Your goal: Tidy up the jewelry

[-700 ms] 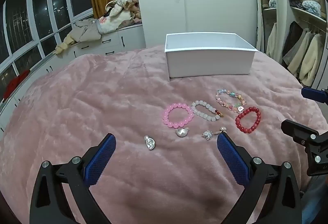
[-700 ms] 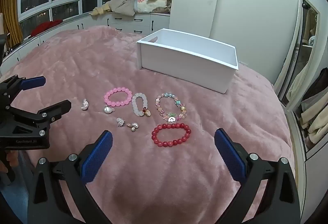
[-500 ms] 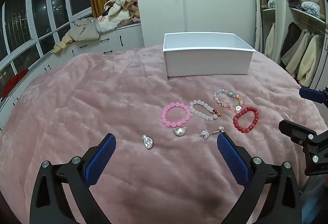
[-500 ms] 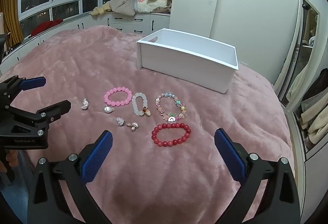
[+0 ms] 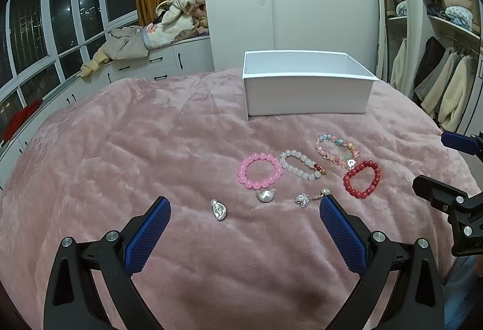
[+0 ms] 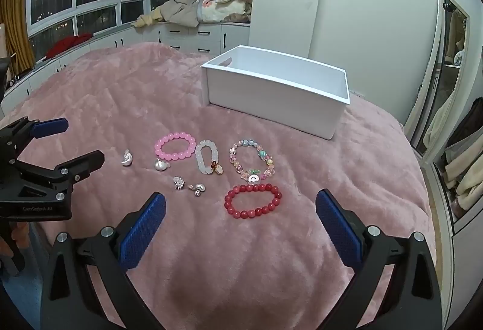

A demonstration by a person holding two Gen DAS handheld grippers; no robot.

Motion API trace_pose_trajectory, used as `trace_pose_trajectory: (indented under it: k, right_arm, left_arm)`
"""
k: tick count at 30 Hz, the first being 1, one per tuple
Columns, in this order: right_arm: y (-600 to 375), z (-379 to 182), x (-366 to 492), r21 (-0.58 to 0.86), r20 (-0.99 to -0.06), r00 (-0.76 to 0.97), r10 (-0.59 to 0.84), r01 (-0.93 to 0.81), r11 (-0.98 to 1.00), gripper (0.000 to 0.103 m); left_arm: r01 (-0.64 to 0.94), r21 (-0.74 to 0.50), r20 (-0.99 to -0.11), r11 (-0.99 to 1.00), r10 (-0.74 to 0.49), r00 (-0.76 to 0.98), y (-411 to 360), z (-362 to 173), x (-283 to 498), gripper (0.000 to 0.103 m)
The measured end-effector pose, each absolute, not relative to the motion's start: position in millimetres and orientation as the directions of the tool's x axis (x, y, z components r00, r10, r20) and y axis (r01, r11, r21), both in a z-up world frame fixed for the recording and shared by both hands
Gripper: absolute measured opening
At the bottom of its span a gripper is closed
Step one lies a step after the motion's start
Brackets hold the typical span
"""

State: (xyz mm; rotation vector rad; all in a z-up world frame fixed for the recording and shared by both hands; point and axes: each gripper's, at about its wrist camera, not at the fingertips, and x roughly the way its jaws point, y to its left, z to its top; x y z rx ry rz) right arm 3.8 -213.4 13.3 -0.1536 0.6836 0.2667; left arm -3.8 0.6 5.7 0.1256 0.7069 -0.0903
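Left gripper (image 5: 243,204) and right gripper (image 6: 240,198): jaws spread wide, nothing held, both hovering over the pink blanket (image 5: 120,148). Bracelets (image 6: 252,200) and small silver charms (image 6: 127,157) lie mid-blanket; white box (image 6: 271,100) sits nearer its far edge.

I hold my left gripper (image 5: 243,209) and right gripper (image 6: 241,203) side by side, tilted downward, jaws spread wide, gripping nothing.

Black angular fingers (image 6: 145,224) with blue textured pads (image 5: 148,235), silver screws, "GenRobot.AI" lettering.
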Motion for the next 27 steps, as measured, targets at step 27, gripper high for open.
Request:
trace_pose_trajectory:
  k: [27]
  right_arm:
    - [-214.1, 16.8, 1.9, -0.048, -0.633, 0.748, 0.198, -0.293, 0.955, 0.098]
  left_arm:
    - [0.119, 0.077, -0.644, 0.990, -0.042, 0.764, 4.2, 8.8, -6.0, 0.100]
